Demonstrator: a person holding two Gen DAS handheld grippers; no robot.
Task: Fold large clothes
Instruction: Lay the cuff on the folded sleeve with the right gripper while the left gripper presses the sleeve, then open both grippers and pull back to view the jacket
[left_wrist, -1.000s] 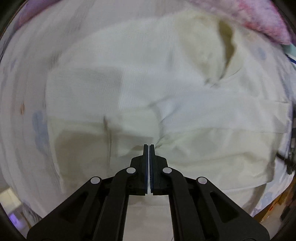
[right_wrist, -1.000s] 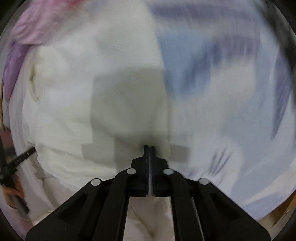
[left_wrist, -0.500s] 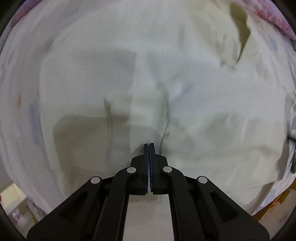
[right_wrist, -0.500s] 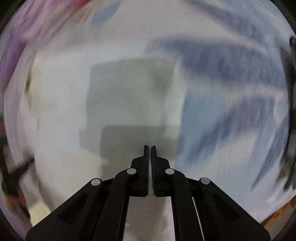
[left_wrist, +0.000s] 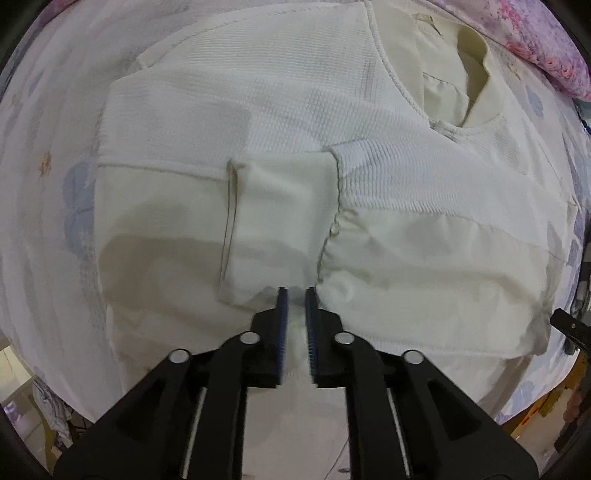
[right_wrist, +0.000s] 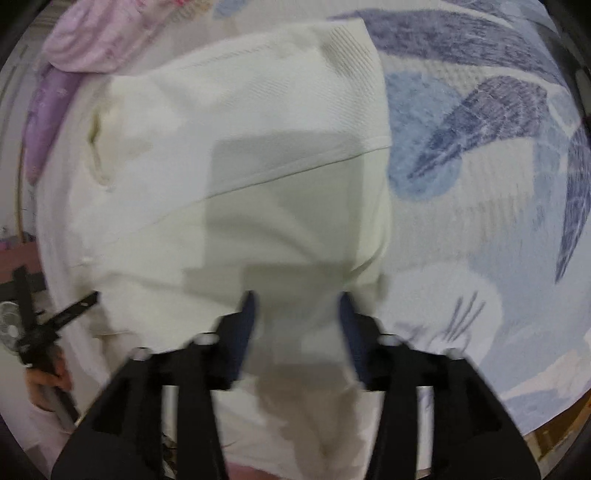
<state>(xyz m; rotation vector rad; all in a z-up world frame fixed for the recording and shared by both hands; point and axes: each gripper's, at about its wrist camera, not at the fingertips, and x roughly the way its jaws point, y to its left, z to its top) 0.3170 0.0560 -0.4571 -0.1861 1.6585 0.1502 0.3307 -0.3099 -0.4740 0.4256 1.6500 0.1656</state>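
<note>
Left wrist view: cream sweatshirt (left_wrist: 295, 122) spread flat across the floral bedsheet (left_wrist: 40, 155), filling most of the frame, neckline (left_wrist: 469, 77) at upper right, both sleeves folded inward so the cuffs meet at centre. Left gripper (left_wrist: 293, 295) low at centre, jaws a narrow gap apart, straddling a bit of cloth near the cuffs but not visibly pinching it. Pink quilt (left_wrist: 546, 40) in the top right corner.

Right wrist view: right gripper (right_wrist: 295, 299) at lower centre, blurred, jaws wide apart, nothing between them but the hem end of the sweatshirt beneath. Garment's side edge running down the middle of the frame, bare bedsheet to the right, left gripper visible at the lower left edge.

Likely step: sleeve fold laid down and let go; body not yet folded in half. Next move calls for both grippers to take the hem corners at the bottom of the frame, close firmly through all layers, and carry the hem toward the neckline without dragging the sleeves out of place.
</note>
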